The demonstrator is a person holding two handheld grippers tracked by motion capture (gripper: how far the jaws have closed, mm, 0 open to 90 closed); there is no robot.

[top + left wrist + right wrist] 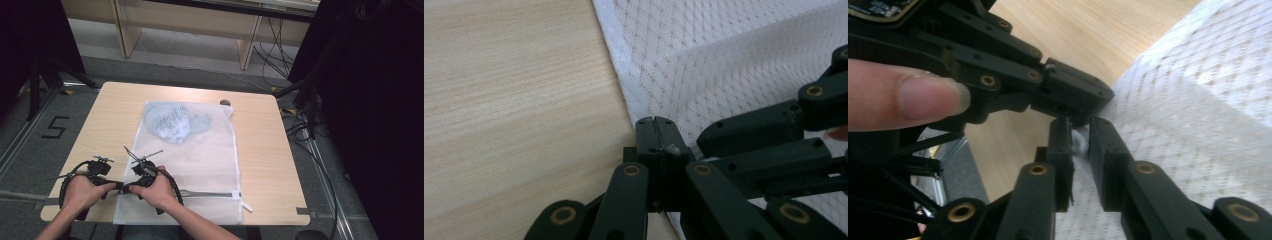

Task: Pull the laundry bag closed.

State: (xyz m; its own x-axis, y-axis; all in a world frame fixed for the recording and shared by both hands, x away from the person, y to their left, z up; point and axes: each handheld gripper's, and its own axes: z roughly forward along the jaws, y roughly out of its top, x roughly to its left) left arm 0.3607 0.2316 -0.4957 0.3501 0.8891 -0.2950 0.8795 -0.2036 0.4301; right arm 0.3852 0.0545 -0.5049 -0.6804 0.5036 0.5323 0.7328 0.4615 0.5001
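Observation:
A white mesh laundry bag (pixel 205 155) lies flat on the wooden table (pixel 260 150), with a pale bundled garment (pixel 172 122) inside its far end. A grey zipper (pixel 210 194) runs along its near edge. My left gripper (pixel 656 131) is shut, pinching the bag's near left corner (pixel 639 107). My right gripper (pixel 1079 131) meets it tip to tip, with a small silvery zipper pull (pixel 1079 142) pinched between its jaws. In the high view both grippers touch at that corner, the left gripper (pixel 118 185) from the left, the right gripper (pixel 126 189) from the right.
A small dark round object (pixel 225 102) rests at the table's far edge. Bare wood (pixel 107 130) lies left of the bag and more to its right. Black stands and cables (pixel 300 125) crowd the floor on the right.

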